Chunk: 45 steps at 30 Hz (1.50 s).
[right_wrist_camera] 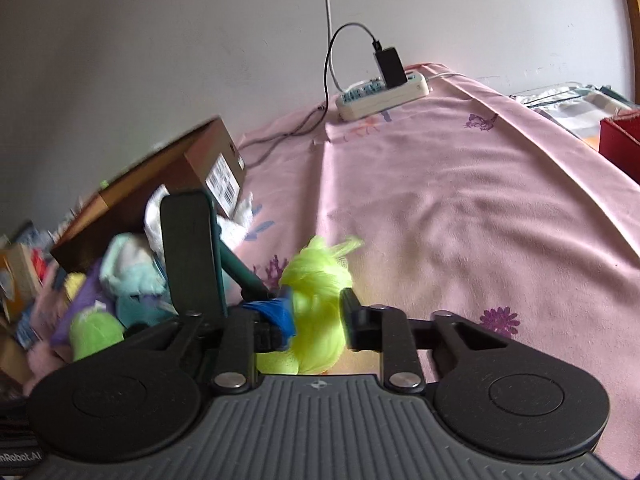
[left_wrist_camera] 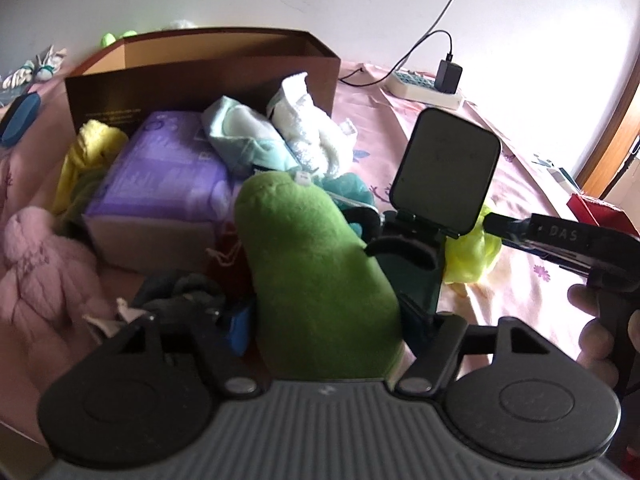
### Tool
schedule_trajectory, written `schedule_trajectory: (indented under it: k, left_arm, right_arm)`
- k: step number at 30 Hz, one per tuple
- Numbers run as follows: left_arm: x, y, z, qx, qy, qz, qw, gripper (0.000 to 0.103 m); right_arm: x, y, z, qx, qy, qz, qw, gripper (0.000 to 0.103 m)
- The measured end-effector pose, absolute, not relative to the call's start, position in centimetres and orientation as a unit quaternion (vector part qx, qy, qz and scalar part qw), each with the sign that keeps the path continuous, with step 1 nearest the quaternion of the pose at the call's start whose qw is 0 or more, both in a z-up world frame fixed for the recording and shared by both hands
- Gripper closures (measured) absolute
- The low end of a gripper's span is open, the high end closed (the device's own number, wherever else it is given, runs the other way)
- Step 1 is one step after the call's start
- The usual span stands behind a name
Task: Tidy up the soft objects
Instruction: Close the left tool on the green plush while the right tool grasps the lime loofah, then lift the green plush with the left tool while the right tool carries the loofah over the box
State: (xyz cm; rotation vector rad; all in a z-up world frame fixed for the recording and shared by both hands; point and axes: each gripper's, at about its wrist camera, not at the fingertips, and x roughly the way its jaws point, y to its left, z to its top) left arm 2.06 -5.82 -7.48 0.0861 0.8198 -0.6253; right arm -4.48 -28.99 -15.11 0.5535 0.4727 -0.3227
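Note:
A green plush toy (left_wrist_camera: 316, 276) lies lengthwise between the fingers of my left gripper (left_wrist_camera: 328, 312), which is shut on it; its sides fill the gap and touch both fingers. A black flat plate (left_wrist_camera: 446, 172) stands up just right of the plush. My right gripper (right_wrist_camera: 316, 316) is shut on a fuzzy yellow-green cloth (right_wrist_camera: 316, 292) that bulges out above and below its jaws. In the left wrist view the right gripper (left_wrist_camera: 492, 222) comes in from the right, held by a hand (left_wrist_camera: 596, 328), with its tip at the same yellow-green cloth (left_wrist_camera: 472, 256).
A pile sits on the pink bedsheet (right_wrist_camera: 460, 208): a purple pack (left_wrist_camera: 168, 168), a pale teal cloth (left_wrist_camera: 240, 140), a white towel (left_wrist_camera: 308, 132), a yellow cloth (left_wrist_camera: 92, 148), a pink plush (left_wrist_camera: 40, 272). Behind stands an open brown box (left_wrist_camera: 200, 60). Power strip (right_wrist_camera: 384, 92) by the wall.

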Motion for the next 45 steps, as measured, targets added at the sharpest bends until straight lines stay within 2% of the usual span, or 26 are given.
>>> schedule_trajectory:
  k: [4,5,15,24,27,32,36,45]
  left_arm:
    - [1.6,-5.0,-6.7,0.038,0.377,-0.298,0.876,0.03]
    - [1.4,-4.8,-6.4,0.039,0.373,-0.298,0.878,0.03]
    - [0.0,-3.0,-3.8,0.035,0.322,-0.298,0.898,0.03]
    - [0.9,-0.6,-2.4,0.021,0.302,-0.273,0.913,0.03]
    - [1.4,0.2,-1.9,0.016,0.295,-0.264,0.918,0.03]
    - [2.2,0.8,-1.3,0.015,0.293,-0.26,0.92,0.03]
    - [3.3,1.0,-0.2,0.018,0.287,-0.267,0.92,0.03]
    - [9.8,0.3,4.5,0.033,0.251,-0.277,0.927,0.03]
  right_arm:
    - [-4.5,-29.2,-15.3,0.289,0.221,-0.149,0.919,0.099]
    - [-4.4,-29.4,-15.4,0.296,0.222,-0.151,0.917,0.092]
    - [-3.0,-30.7,-16.7,0.33,0.223,-0.163,0.903,0.082]
    - [-1.2,-30.8,-17.0,0.28,0.241,-0.163,0.915,0.073]
    - [-0.9,-30.7,-17.4,0.303,0.254,-0.119,0.911,0.071]
    - [-2.1,-30.7,-16.9,0.303,0.244,-0.121,0.913,0.08]
    - [-3.4,-32.2,-14.1,0.313,0.217,-0.123,0.916,0.081]
    - [0.1,-32.4,-1.8,0.312,0.163,-0.022,0.936,0.08]
